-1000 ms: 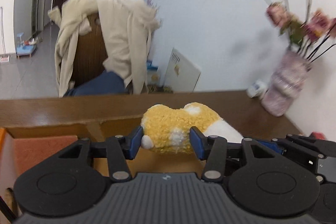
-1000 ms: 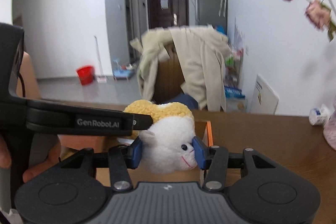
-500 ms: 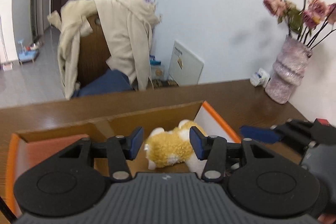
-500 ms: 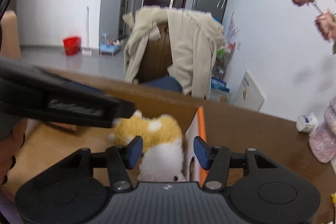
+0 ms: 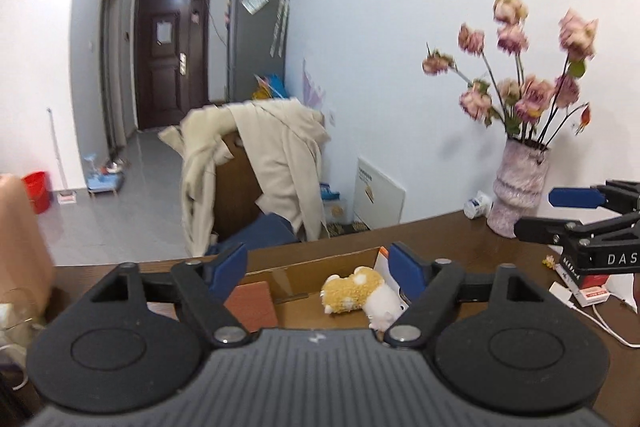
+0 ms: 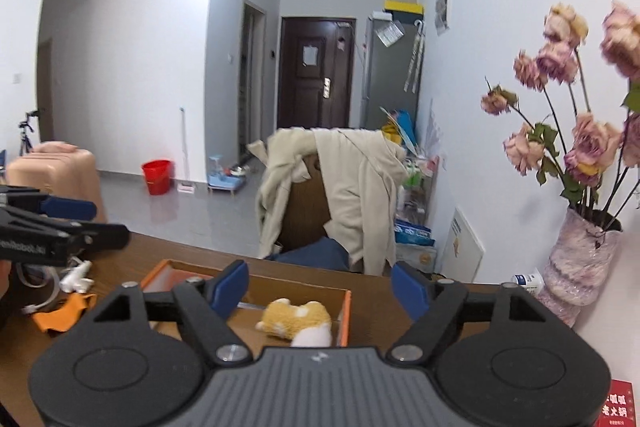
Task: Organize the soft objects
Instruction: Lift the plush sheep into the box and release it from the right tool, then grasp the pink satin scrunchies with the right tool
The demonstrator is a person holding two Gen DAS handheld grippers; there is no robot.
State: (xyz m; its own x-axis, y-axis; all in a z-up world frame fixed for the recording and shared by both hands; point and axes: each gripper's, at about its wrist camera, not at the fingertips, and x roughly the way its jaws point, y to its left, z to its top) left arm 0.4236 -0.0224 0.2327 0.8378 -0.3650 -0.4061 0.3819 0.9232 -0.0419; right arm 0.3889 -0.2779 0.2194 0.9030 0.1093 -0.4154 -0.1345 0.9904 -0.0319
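Lying on its side in the cardboard box (image 5: 304,269), the plush toy (image 5: 358,293) shows its yellow woolly back and its white head, tucked against the box's orange-edged right wall. From the right wrist view the same toy (image 6: 298,321) sits at the near right corner of the box (image 6: 256,285), nothing touching it. Above it hangs the left gripper (image 5: 318,269), jaws just opened and standing wide, the blue pads clear of the toy and nothing between them. The right gripper (image 6: 320,285) is the same story: jaws just spread wide, empty, with the toy low in the gap beyond. Each gripper catches the other at the edge of its view, held off to the side of the box. The box rests on a dark wooden table (image 5: 460,239). At the table's right end, by the white wall, stands a pink vase (image 5: 518,187) of dried roses. Behind the table, a chair (image 6: 304,219) is draped with a cream coat.
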